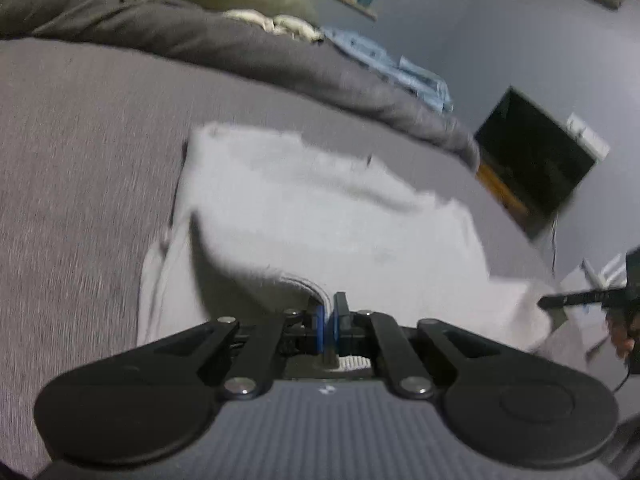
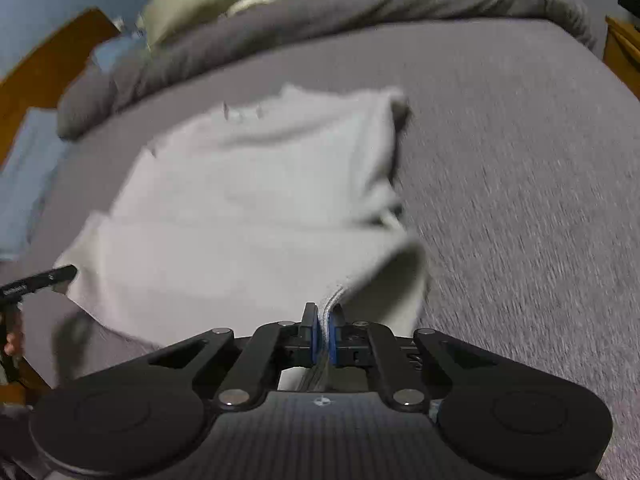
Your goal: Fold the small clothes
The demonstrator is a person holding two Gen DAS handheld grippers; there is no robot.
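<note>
Bed [image 2: 520,200] with grey cover, a rolled dark duvet [image 1: 240,48] along its far edge. A pale grey garment [image 2: 248,200], seemingly a small sweatshirt, lies mid-bed, its near hem lifted off the cover. Left gripper [image 1: 328,320]: fingers clenched on the ribbed hem at the garment's left corner. Right gripper [image 2: 324,336]: fingers clenched on the hem at its right corner. Judged step: carrying the near hem toward the far edge to halve the garment. Done well, both corners rise level, stay taut between the grippers, and land square on the far edge before release.
</note>
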